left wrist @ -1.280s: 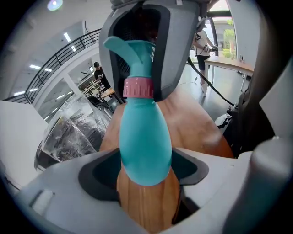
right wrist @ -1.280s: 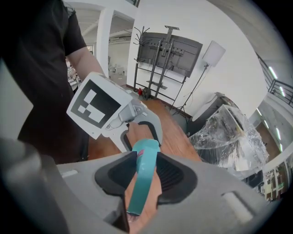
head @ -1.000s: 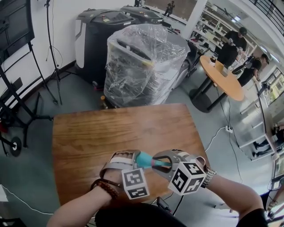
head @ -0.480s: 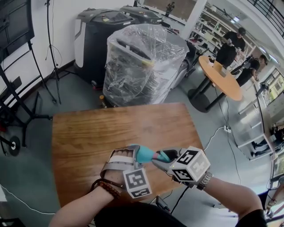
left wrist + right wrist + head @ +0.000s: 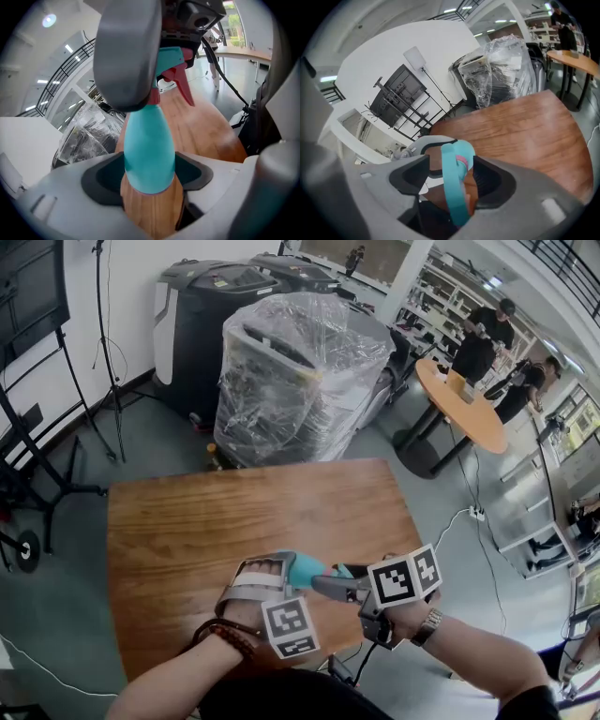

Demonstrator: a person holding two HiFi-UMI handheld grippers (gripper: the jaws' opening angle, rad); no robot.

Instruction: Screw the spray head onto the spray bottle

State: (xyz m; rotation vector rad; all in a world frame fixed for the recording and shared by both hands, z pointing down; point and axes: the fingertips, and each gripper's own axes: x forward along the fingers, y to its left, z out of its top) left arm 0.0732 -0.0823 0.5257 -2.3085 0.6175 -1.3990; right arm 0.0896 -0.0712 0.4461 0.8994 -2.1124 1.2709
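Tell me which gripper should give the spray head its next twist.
Probably the right gripper: its opening jaws straddle the spray head, pads off it; the left gripper clamps the spray bottle steady.

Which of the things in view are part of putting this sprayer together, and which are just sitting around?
In the job: spray bottle, gripped by left tongs; spray head at its neck, between the opening right tongs; wooden table beneath.
Lying about: plastic-wrapped machine, black machine behind it, round table, tripod stand.

Bright even daylight, fisheye-warped edges
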